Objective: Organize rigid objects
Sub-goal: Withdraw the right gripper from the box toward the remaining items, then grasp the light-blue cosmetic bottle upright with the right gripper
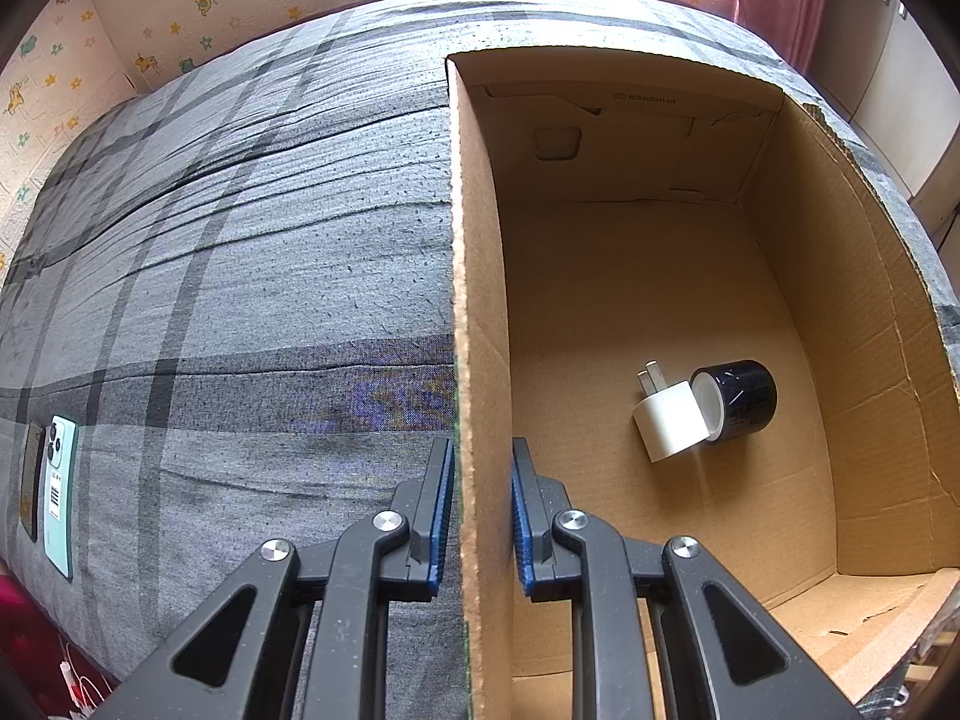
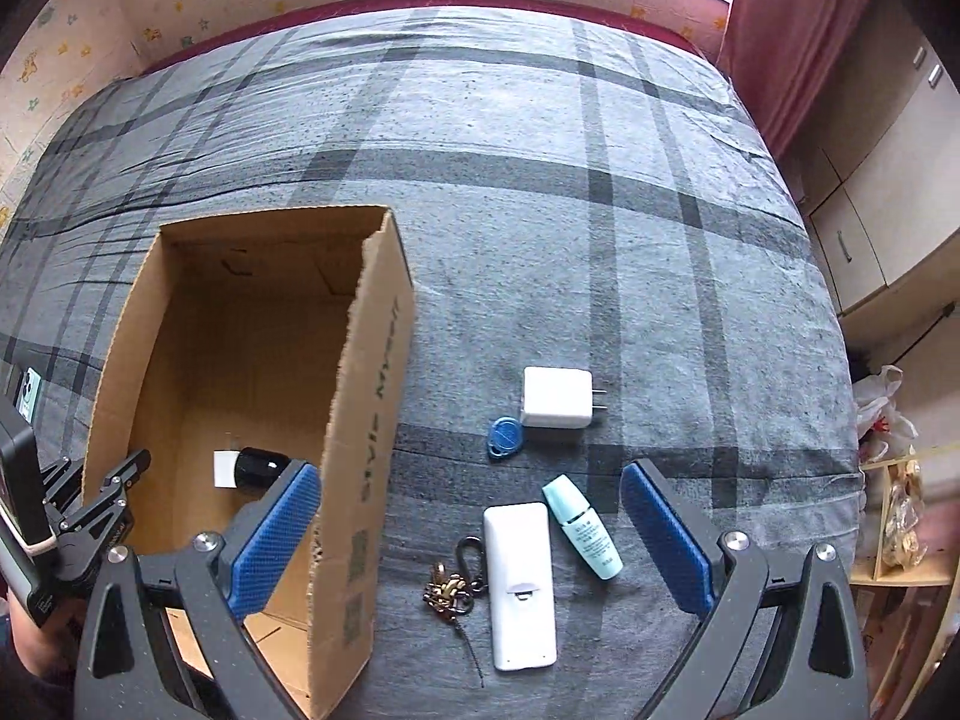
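Note:
An open cardboard box (image 1: 477,300) stands on the grey plaid bed. My left gripper (image 1: 480,516) is shut on its left wall, one blue pad on each side; it also shows in the right wrist view as the left gripper (image 2: 120,480) at the box's edge. Inside lie a white plug adapter (image 1: 669,426) and a black roll (image 1: 741,399), touching. My right gripper (image 2: 471,510) hangs open, wide, above loose items right of the box (image 2: 360,420): a white remote (image 2: 519,585), a teal bottle (image 2: 582,528), a key bunch (image 2: 450,588), a blue fob (image 2: 504,437) and a white charger (image 2: 555,397).
Two phones, one dark (image 1: 31,480) and one mint green (image 1: 60,492), lie near the bed's left edge. A red curtain (image 2: 792,30) and cupboards (image 2: 888,192) stand right of the bed. Bags and a shelf (image 2: 900,510) sit beside the bed's right side.

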